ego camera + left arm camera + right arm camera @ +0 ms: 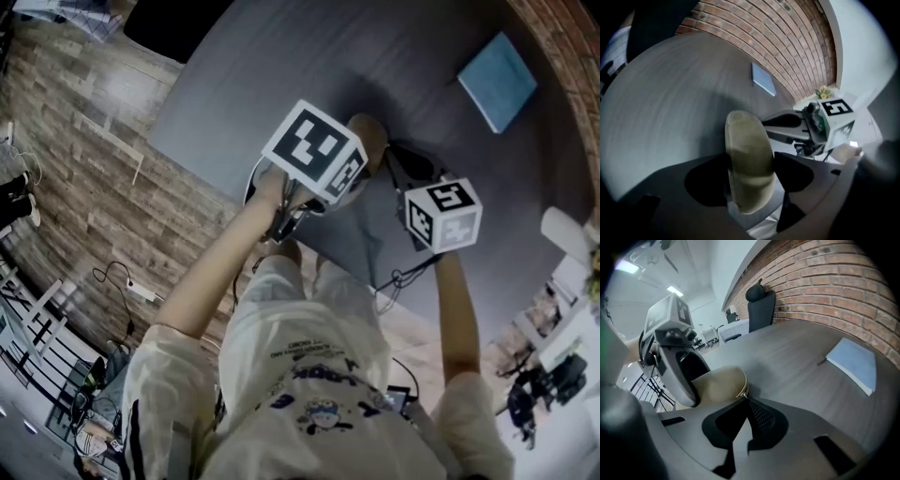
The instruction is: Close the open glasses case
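Scene: Seen from above, a person leans over a dark grey table (281,56). They hold a gripper in each hand, and the two meet at the centre of the head view.
Glasses case: The tan, rounded glasses case (743,131) stands on its long edge in the lower middle of the left gripper view. In the head view only its end shows, just above the nearer marker cube.
Left gripper: The left gripper (750,161) has its jaws clamped on the case, one pad pressing each broad face. This grip looks meant to steady the case and keep the two halves squeezed together.
Right gripper: The right gripper (746,401) has its jaws fully together. Their tips sit against the case's seam, where a small metal piece (742,394) shows. It cannot be made out whether that piece is pinched or only touched.
Why this arrangement: One claw probably braces the case while the other works along the seam, so the case cannot slide on the smooth tabletop.
Progress: The halves look nearly or wholly together, but no view settles whether the seam is fully shut.
Risk: The rounded shell could twist out of the clamp if pushed sideways.
Elsewhere: A blue notebook (497,80) lies at the upper right, well apart from the case. A brick wall (825,282) runs beyond the table.
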